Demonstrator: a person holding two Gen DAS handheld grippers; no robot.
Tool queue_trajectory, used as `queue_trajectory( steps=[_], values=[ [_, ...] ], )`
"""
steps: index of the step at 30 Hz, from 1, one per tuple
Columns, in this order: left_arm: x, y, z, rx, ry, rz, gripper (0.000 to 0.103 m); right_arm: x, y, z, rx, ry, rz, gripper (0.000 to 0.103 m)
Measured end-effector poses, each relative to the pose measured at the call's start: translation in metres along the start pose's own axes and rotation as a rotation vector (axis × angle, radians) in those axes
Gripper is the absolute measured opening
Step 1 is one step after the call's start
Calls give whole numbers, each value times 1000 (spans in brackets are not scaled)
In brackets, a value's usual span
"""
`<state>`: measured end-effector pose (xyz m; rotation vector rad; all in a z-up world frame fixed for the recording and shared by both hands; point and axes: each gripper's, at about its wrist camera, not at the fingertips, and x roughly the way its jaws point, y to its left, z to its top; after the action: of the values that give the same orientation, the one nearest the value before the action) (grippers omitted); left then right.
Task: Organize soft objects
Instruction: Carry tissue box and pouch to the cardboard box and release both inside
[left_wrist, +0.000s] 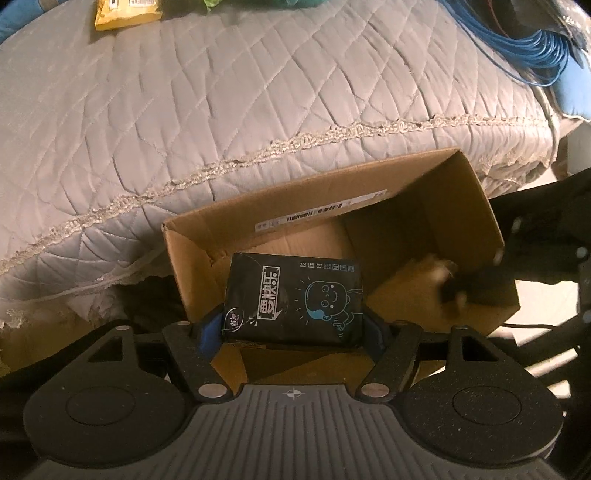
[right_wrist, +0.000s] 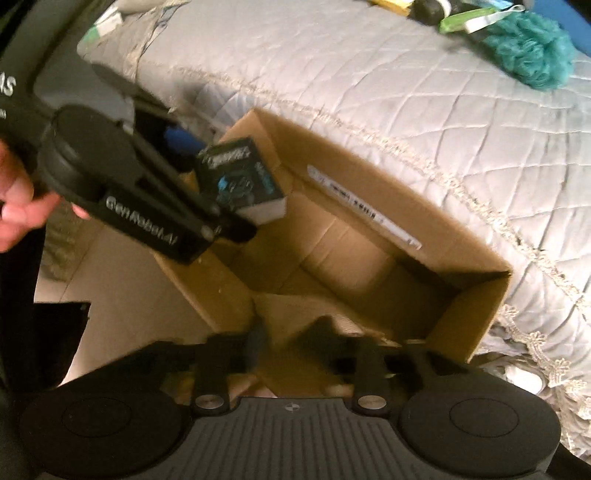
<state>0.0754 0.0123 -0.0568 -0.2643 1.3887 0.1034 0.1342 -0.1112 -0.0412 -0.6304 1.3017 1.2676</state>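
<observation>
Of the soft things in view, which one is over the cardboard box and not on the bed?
The black tissue pack, held between the left gripper fingers above the cardboard box. The yellow pack and teal pouf lie on the quilt.

1. Left gripper (left_wrist: 293, 328): black speckled finger links, blue pads at the tips, round silver pivot screws.
2. Grey ribbed housing below, small crosshair mark at its top centre, flanked by two black round discs.
3. Seen from the right wrist view (right_wrist: 236, 206): matte black body, white "GenRobot.AI" lettering along the side, one large round disc, a silver screw near the tip.
4. Right gripper (right_wrist: 295, 343): same black links, silver pivot screws, grey ribbed housing, crosshair mark, twin discs; tips blurred.
5. Hand (right_wrist: 18, 206) at the left gripper's rear, bare.
</observation>
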Motion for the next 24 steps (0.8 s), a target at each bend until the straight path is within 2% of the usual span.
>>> queue_trajectory(
  steps=[1, 2, 4, 5, 8, 14, 24],
  values=[
    [1, 0, 0, -3, 5, 5, 78, -1, 0, 0, 0, -8, -2, 69],
    [2, 0, 1, -3, 5, 10, 84, -3, 0, 0, -1, -16, -5, 73],
    [1, 0, 1, -4, -1, 17, 87, -3, -1, 1, -3, -23, -19, 90],
    [1, 0, 0, -5, -3, 16, 87, -3, -2, 1, -5, -25, -28, 92],
    [0, 1, 1, -16, -7, 19, 91, -2, -3, 2, -5, -21, -42, 96],
    [-2, 5, 1, -42, -15, 27, 91, -1, -5, 3, 8, -26, -70, 103],
    [-13, 12, 4, -96, -78, 47, 91, -13, -23, 8, 98, -92, -120, 103]
  ],
)
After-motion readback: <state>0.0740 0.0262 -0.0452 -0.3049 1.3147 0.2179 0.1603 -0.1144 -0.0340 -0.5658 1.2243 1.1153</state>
